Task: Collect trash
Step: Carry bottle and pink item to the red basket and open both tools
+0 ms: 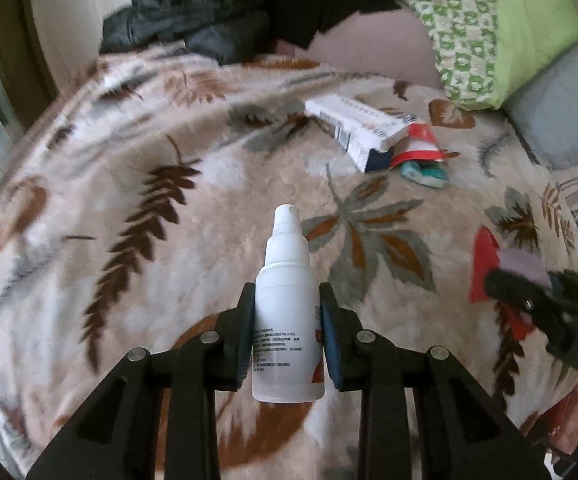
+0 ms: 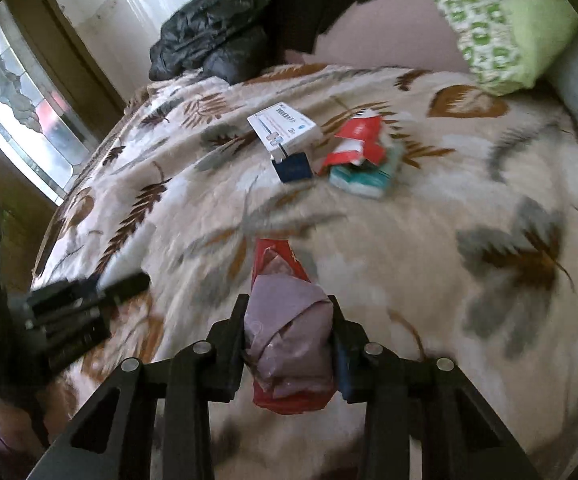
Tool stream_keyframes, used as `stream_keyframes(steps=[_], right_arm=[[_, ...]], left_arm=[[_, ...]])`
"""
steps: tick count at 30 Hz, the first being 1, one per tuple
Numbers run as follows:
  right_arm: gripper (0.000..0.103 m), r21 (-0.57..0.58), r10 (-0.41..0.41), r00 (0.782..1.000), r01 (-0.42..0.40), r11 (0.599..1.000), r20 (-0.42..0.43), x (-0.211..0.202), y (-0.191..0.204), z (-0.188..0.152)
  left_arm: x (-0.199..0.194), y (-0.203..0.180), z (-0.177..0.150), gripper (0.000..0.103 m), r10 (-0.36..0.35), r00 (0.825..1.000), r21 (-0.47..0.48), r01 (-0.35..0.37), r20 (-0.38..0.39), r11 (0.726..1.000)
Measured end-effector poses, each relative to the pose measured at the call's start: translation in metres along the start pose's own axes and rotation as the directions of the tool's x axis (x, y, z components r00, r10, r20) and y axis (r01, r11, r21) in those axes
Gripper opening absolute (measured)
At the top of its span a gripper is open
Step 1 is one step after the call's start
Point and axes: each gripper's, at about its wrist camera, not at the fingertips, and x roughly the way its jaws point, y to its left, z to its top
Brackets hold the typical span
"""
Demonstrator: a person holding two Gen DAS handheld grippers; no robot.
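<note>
Trash in both claws above the bed (image 1: 89,208): left claw (image 1: 287,300), tilted steeply down, clamps a white pump bottle (image 1: 285,320), nozzle pointing away along its fingers; right claw (image 2: 289,312) grips a crumpled red-and-mauve wrapper (image 2: 285,340), lengthwise too.

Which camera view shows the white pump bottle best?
The left wrist view: the white pump bottle fills the centre, clamped by the left gripper. The right wrist view shows only that gripper from the side, bottle hidden.
</note>
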Motion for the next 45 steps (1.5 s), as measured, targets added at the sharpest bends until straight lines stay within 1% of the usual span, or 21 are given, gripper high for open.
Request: stream_keyframes(steps=[4,6,8,10,14,21,24,26,31,36,42,45], right_arm=[[0.038,0.041,-0.013,0.997,0.01,0.999,0.07,-0.044,0.001,-0.031],[0.038,0.056,-0.03,0.993,0.023,0.998,0.119,-0.067,0.003,-0.048],[0.038,0.074,-0.047,0.986,0.036,0.997,0.158,-0.086,0.004,-0.061],[0.038,0.095,-0.052,0.982,0.035,0.995,0.182,-0.1,0.007,-0.07],[0.038,0.129,-0.064,0.972,0.035,0.991,0.225,-0.13,0.004,-0.088],[0.038,0.191,-0.095,0.958,0.044,0.981,0.271,-0.171,-0.009,-0.121],[0.038,0.227,-0.109,0.951,0.042,0.973,0.29,-0.185,-0.019,-0.132],[0.038,0.248,-0.126,0.946,0.05,0.967,0.3,-0.193,-0.025,-0.139],[0.038,0.323,-0.215,0.921,0.106,0.941,0.324,-0.22,-0.052,-0.161],[0.038,0.429,-0.278,0.905,0.122,0.895,0.321,-0.243,-0.089,-0.185],[0.038,0.515,-0.36,0.879,0.162,0.842,0.312,-0.266,-0.121,-0.209],[0.038,0.566,-0.418,0.856,0.19,0.802,0.305,-0.281,-0.137,-0.225]], left_arm=[[-0.047,-0.018,-0.015,0.029,0.008,0.997,0.027,-0.01,0.077,1.0],[-0.064,-0.026,-0.021,0.029,0.013,0.994,0.033,-0.017,0.108,0.999],[-0.083,-0.035,-0.027,0.029,0.001,0.991,0.044,-0.007,0.133,0.999],[-0.098,-0.046,-0.033,0.029,-0.013,0.989,0.077,0.002,0.149,0.997],[-0.124,-0.068,-0.045,0.029,0.003,0.979,0.148,-0.034,0.203,0.988],[-0.148,-0.101,-0.058,0.029,-0.02,0.971,0.229,-0.036,0.239,0.973],[-0.152,-0.114,-0.062,0.029,-0.045,0.971,0.261,-0.018,0.233,0.965],[-0.153,-0.124,-0.065,0.029,-0.073,0.973,0.284,0.007,0.221,0.959],[-0.156,-0.16,-0.073,0.029,-0.128,0.968,0.368,0.04,0.217,0.929],[-0.157,-0.19,-0.076,0.029,-0.186,0.964,0.423,0.09,0.192,0.902],[-0.161,-0.229,-0.081,0.029,-0.248,0.953,0.503,0.131,0.173,0.855],[-0.163,-0.252,-0.085,0.029,-0.282,0.947,0.544,0.158,0.153,0.824]])
